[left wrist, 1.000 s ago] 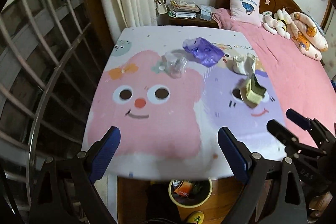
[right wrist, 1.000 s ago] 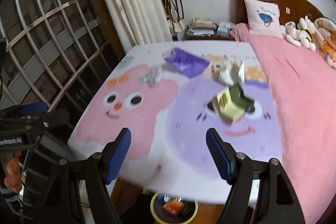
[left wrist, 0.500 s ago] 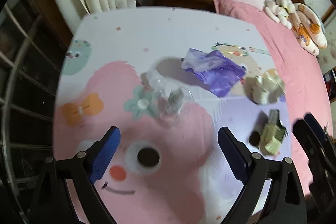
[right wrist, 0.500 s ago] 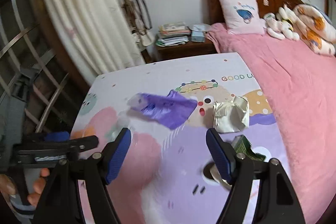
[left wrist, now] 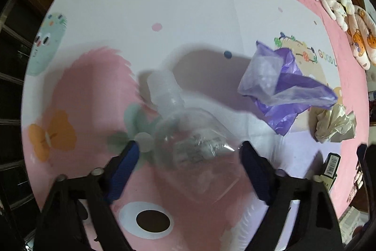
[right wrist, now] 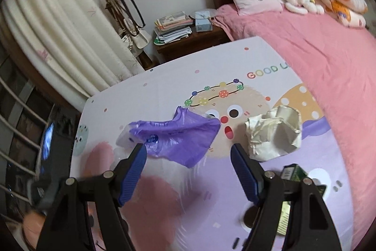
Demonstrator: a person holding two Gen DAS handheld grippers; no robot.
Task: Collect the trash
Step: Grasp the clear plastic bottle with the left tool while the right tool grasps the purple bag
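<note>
My left claw [left wrist: 188, 152] has dropped from a high look over the whole table to hang close above the clear bottle [left wrist: 185, 133], pointing straight down at it. Its jaws have just been narrowing from their widest, and the bottle's crumpled body now lies between them, cap end toward the far side, though the blue pads [left wrist: 128, 157] do not seem to press on it yet; the picture is blurred there, so I hold that loosely. I judge a little more closing would give me the first piece of trash. My right claw [right wrist: 188, 157] has swung in too, and stands wide and empty just on the near side of the purple bag [right wrist: 178, 135], which lies to the right of the bottle. Further right sits the crumpled paper [right wrist: 275, 135], and nearer than that the green carton [right wrist: 293, 173], partly hidden behind my right finger. All four pieces are still on the table [left wrist: 188, 4], none collected yet.
</note>
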